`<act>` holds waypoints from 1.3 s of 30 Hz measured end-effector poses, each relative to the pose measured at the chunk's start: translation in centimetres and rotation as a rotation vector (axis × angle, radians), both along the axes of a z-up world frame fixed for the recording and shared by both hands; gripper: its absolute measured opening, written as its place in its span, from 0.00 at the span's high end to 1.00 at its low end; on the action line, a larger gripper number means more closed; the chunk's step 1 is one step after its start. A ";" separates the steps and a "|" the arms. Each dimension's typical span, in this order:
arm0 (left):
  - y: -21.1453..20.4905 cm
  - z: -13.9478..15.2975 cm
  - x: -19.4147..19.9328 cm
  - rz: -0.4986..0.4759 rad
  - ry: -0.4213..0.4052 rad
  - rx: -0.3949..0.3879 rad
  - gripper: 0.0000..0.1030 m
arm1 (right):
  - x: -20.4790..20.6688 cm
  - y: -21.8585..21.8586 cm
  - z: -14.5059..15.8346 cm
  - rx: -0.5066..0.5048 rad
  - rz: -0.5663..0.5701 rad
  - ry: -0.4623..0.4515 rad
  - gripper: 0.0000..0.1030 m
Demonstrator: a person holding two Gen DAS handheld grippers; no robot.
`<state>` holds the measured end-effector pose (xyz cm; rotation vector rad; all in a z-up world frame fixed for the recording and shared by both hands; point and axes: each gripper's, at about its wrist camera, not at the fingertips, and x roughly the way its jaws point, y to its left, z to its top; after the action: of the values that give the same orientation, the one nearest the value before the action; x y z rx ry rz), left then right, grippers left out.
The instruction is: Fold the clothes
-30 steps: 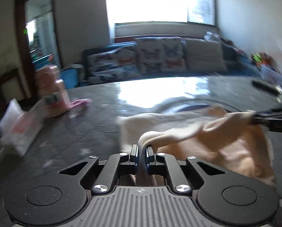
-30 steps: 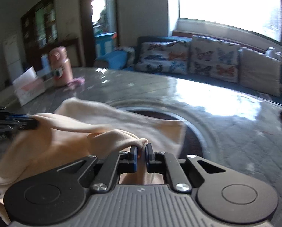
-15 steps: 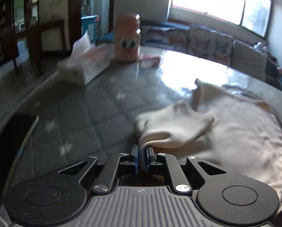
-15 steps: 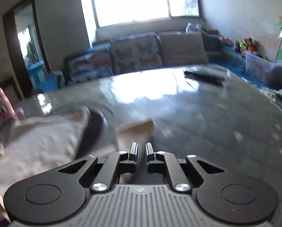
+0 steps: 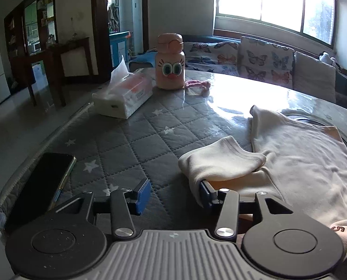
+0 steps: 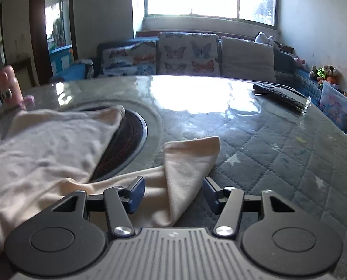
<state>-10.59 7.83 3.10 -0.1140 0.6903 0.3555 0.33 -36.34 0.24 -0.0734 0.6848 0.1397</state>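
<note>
Two grippers: we hold one in each hand, and both have their jaws spread wide with nothing pinched.
Left gripper (image 5: pixel 173 194): it sits low over the table, and its right finger is tucked just under the edge of a sleeve.
Right gripper (image 6: pixel 172 192): its jaws stand wide on either side of the other sleeve, which lies loose between them.
Shirt (image 5: pixel 301 154): we see a cream shirt lying spread out on the quilted table cover (image 5: pixel 131 144), partly over the dark round plate (image 6: pixel 126 144) in the middle of the table.
Left sleeve (image 5: pixel 222 161): it is flipped over and puffed up a little, just beside the body of the shirt.
Right sleeve (image 6: pixel 187 170): it sticks out away from the body, with its end turned up.
How it feels: we think the shirt is soft, thin and very light, so it bends and flops wherever we lift it.
Will it break: no, we judge it safe to squeeze, but it may slide on the shiny cover.
Where to grab: we think the sleeve ends or the shoulder edges are good spots, one for each gripper, so the cloth stays flat.
How far along: we cannot tell from this alone; flat with the sleeves out, it is not a neat folded pile now.
Other things: a tissue box (image 5: pixel 124 98), a pink bottle with eyes (image 5: pixel 170 65) and a phone (image 5: pixel 42 184) stay well apart from the shirt.
</note>
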 end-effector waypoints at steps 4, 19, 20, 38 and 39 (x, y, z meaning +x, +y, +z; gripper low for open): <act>0.0 0.5 0.4 -0.013 -0.020 0.007 0.46 | 0.5 -1.5 -0.9 -0.078 -0.090 -0.015 0.40; -6.1 1.2 0.6 -0.310 -0.048 -0.013 0.40 | -3.4 -4.4 0.7 0.036 -0.128 -0.006 0.40; -6.9 1.1 0.5 -0.342 -0.043 -0.018 0.40 | -3.6 -3.9 0.9 0.046 -0.098 -0.004 0.40; -12.4 -1.4 -1.9 -0.639 0.027 -0.011 0.83 | -9.8 7.9 3.9 0.128 0.522 0.039 0.46; -12.3 -1.4 -2.0 -0.641 0.023 -0.010 0.87 | -10.2 8.6 3.8 0.121 0.550 0.043 0.48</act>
<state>-12.62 -4.52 1.71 0.1039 0.7132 -0.2616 -9.91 -27.73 4.03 -0.1419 0.6850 0.7117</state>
